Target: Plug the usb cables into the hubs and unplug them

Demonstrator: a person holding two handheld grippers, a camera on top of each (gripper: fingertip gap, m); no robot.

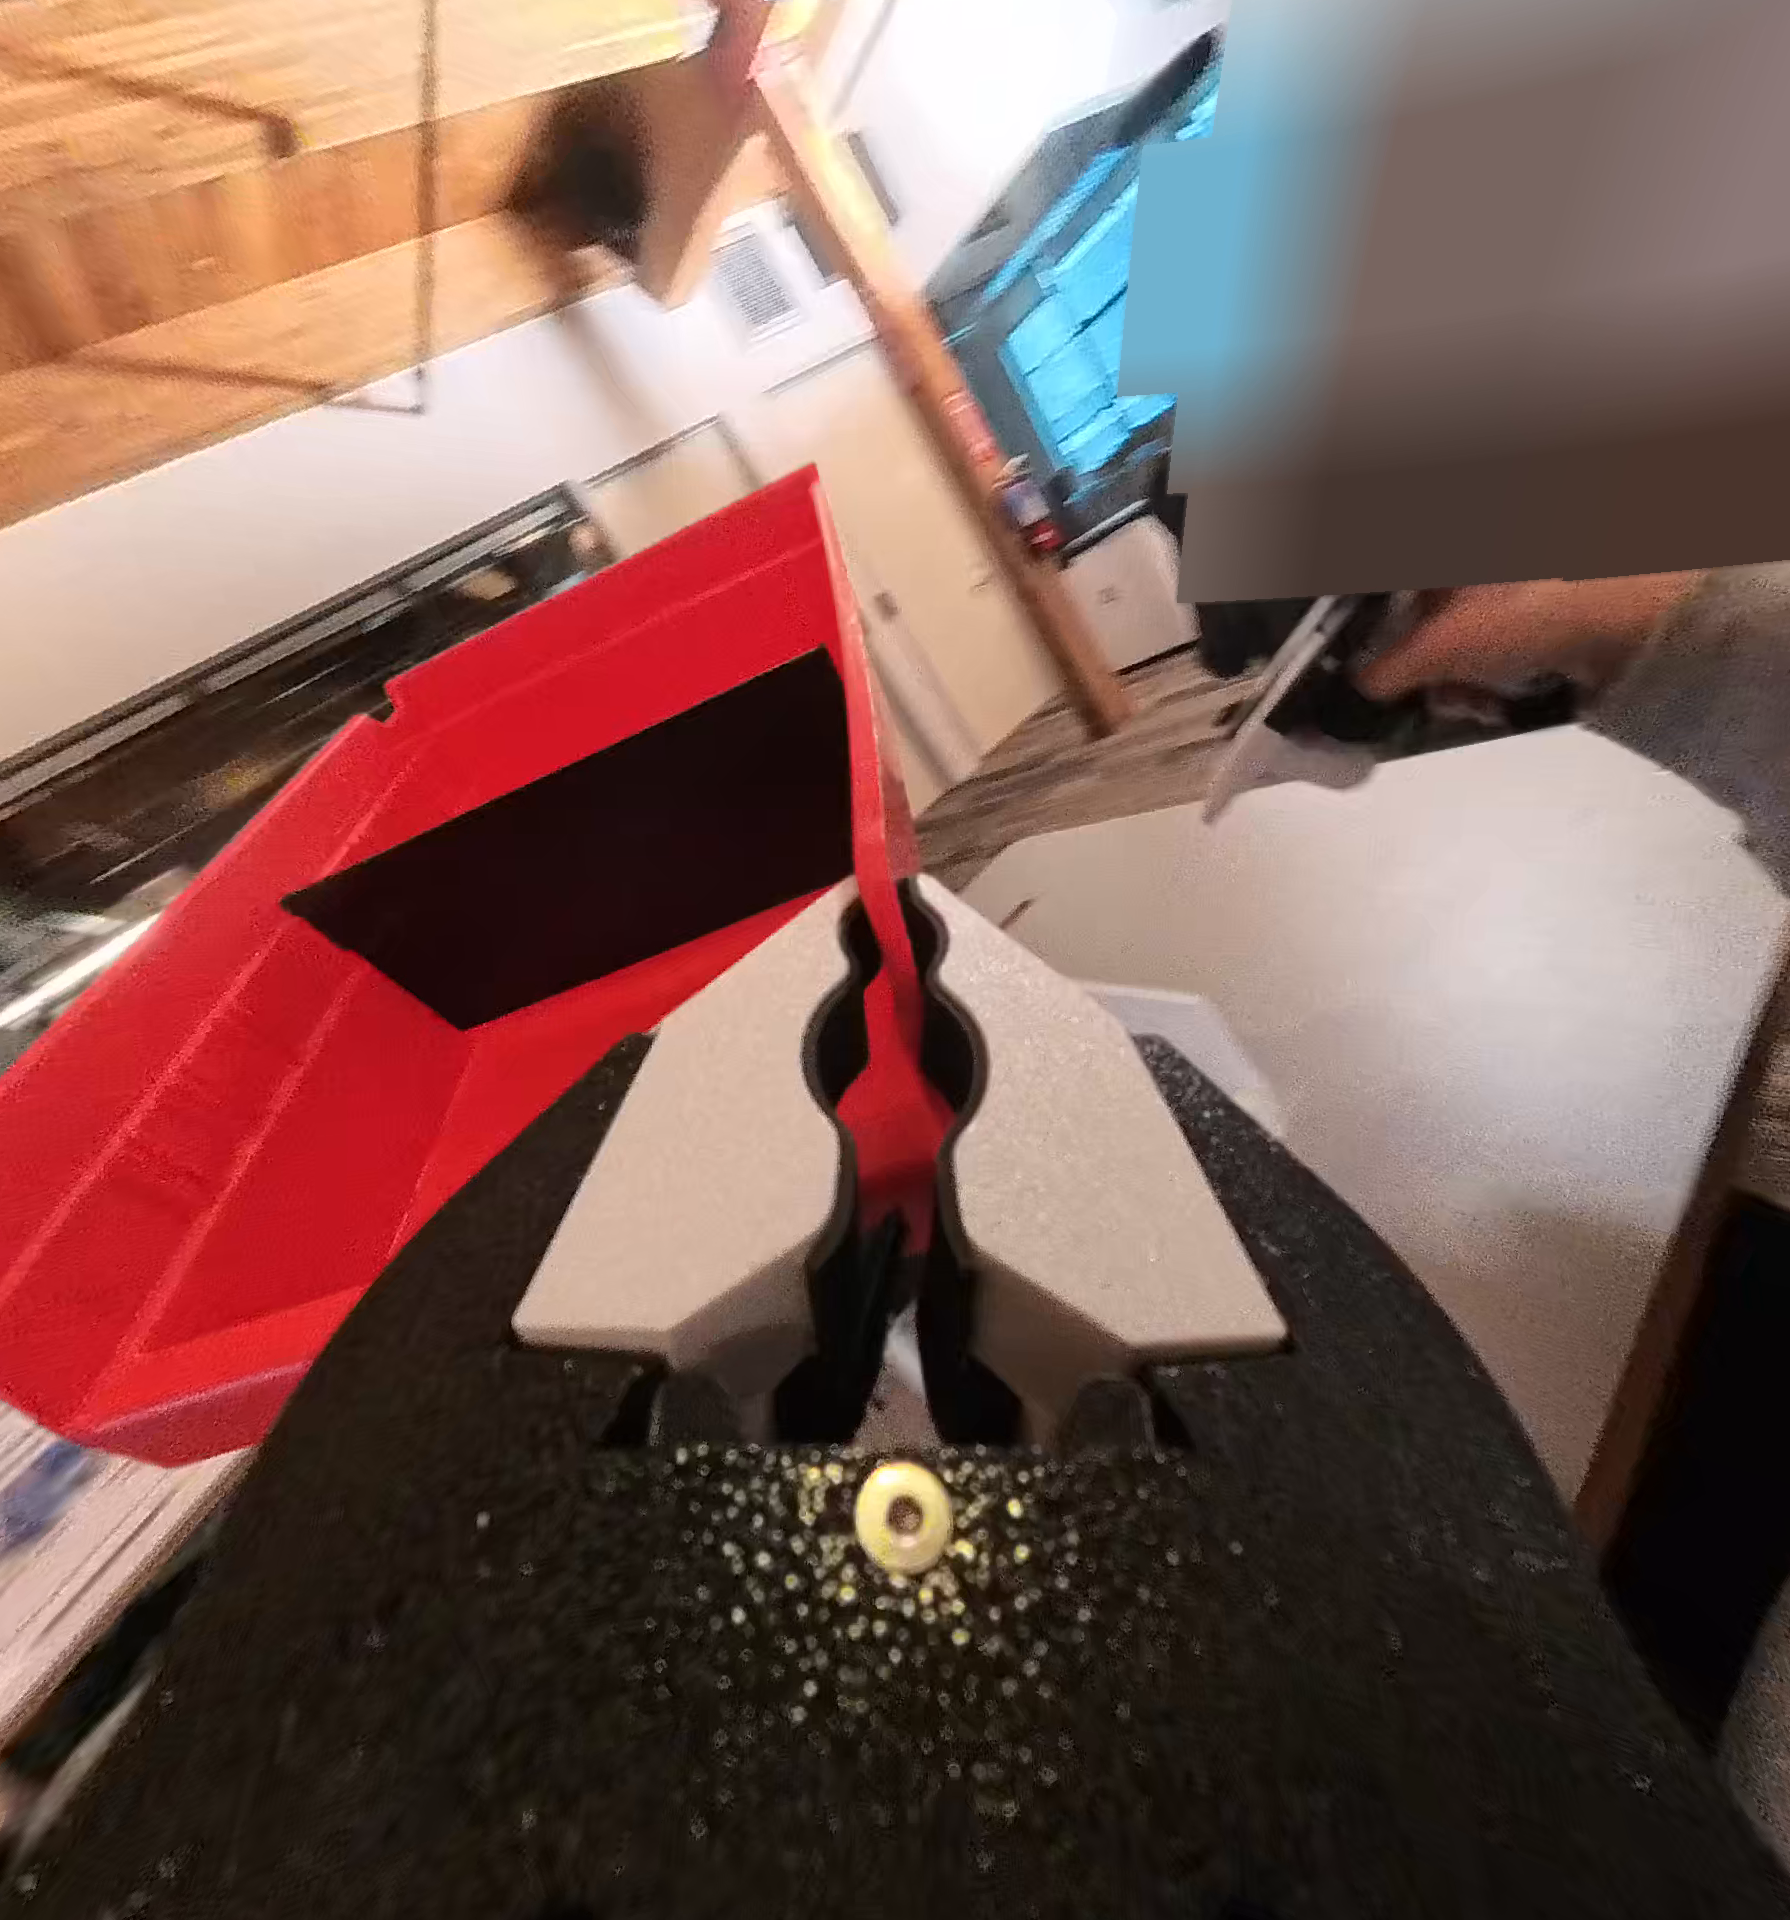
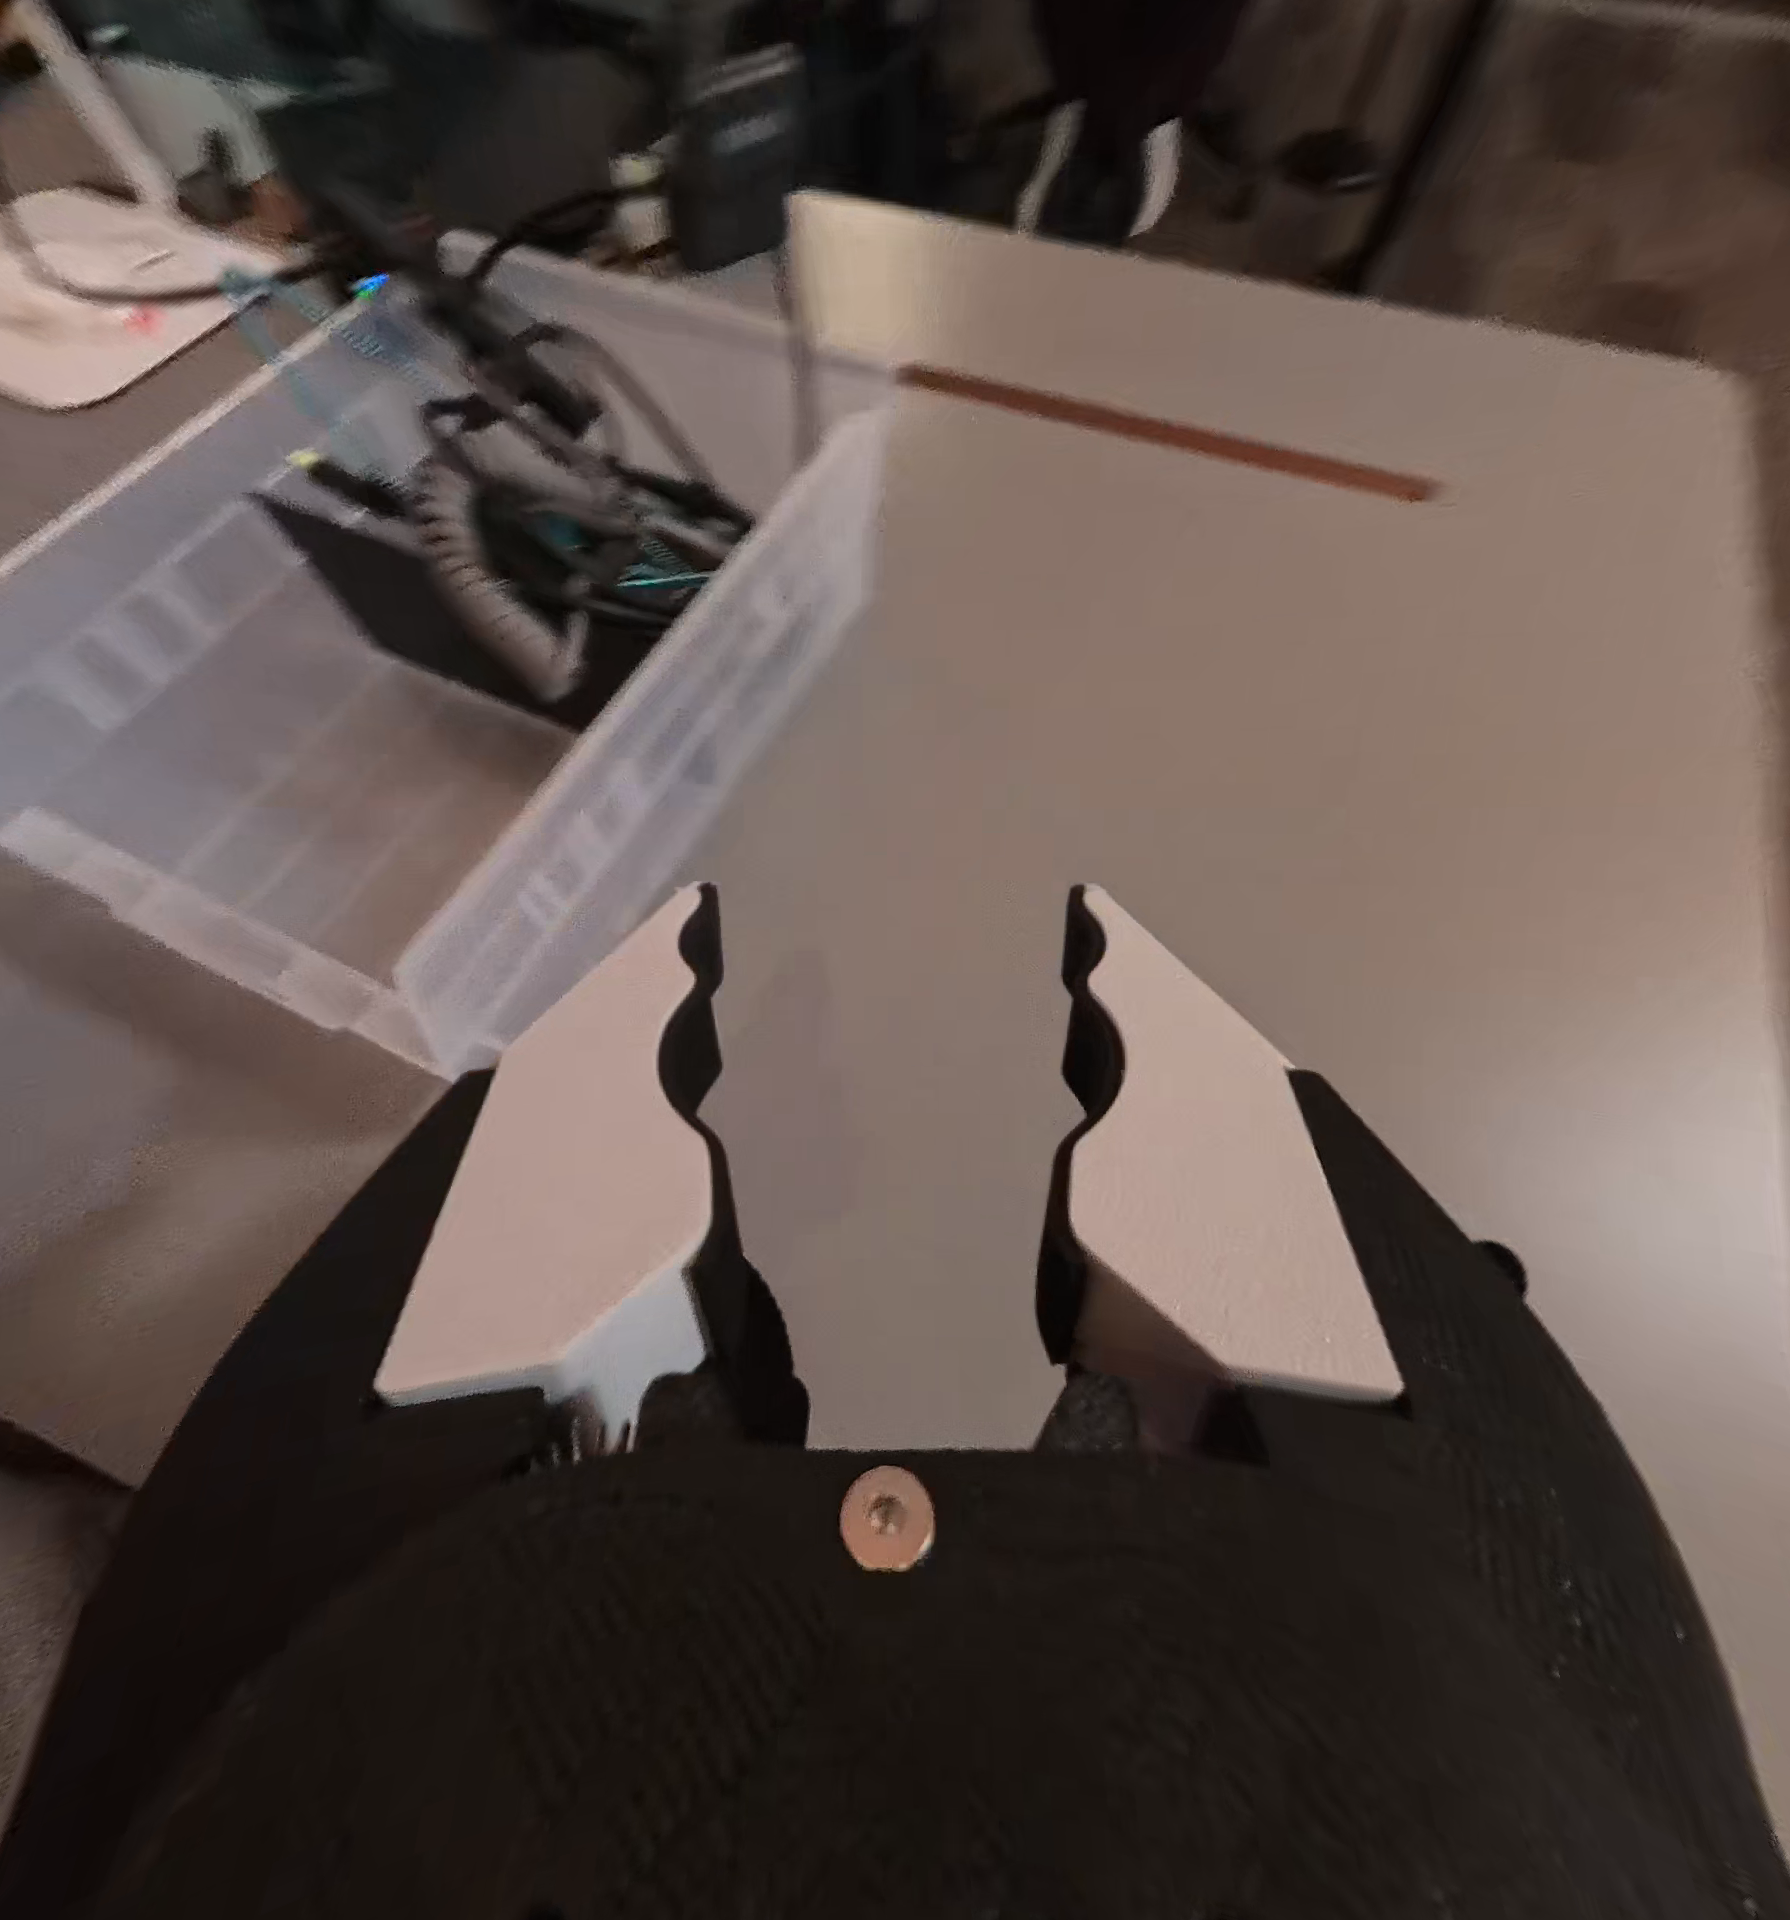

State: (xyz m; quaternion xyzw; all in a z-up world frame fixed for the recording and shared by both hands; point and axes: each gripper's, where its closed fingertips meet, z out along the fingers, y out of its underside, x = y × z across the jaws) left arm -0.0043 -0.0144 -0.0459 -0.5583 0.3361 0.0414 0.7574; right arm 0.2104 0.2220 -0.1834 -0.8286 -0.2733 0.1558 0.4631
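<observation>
My left gripper (image 1: 896,894) is shut on the side wall of a red plastic bin (image 1: 247,1091) and holds it lifted and tilted, open side toward the camera. A flat black patch (image 1: 600,842) shows on the bin's inner face. My right gripper (image 2: 891,904) is open and empty above the white table (image 2: 1286,779). A tangle of black cables and hubs (image 2: 558,520) lies in a clear plastic bin (image 2: 195,727) to the left of the right gripper; the picture there is blurred.
A thin brown strip (image 2: 1161,431) lies on the far part of the table. A person's hand and grey sleeve (image 1: 1493,655) show at the right of the left wrist view. Chairs and dark equipment (image 2: 745,135) stand beyond the table.
</observation>
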